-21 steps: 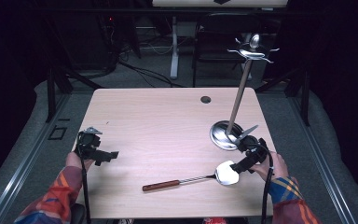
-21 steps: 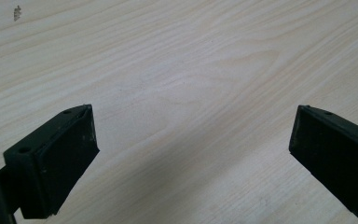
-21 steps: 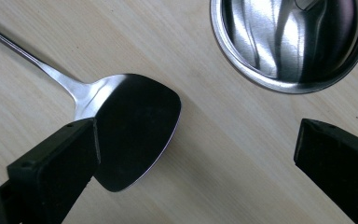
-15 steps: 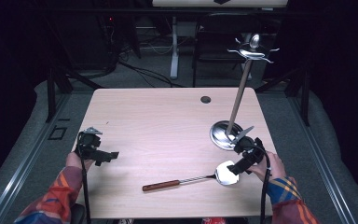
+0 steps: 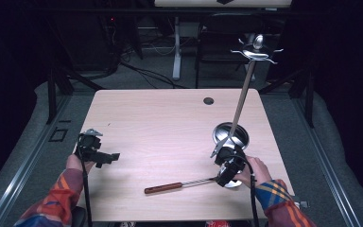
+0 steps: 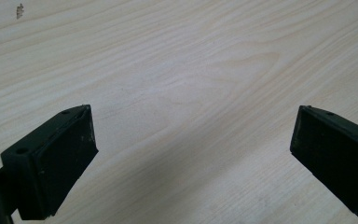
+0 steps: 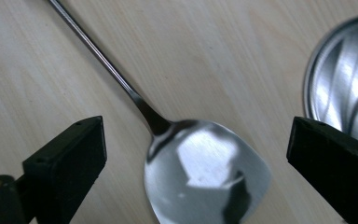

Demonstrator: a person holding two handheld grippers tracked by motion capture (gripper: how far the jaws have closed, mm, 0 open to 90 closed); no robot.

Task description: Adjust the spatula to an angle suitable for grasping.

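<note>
Beyond my pale wooden table (image 5: 160, 123) I see a dark cable hole (image 5: 208, 100) near its far edge, and grey carpet (image 5: 137, 80).

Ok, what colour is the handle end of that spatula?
Reddish-brown, like wood, on the spatula handle; the rest is shiny steel. The high view shows it best.

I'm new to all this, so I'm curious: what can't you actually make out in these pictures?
- Spatula blade: high view, right gripper covers it.
- Spatula handle: right gripper view, cut off by the top edge.
- Round stand base: right gripper view, cut by the right edge.
- Small dark disc: high view, too small to identify.
</note>
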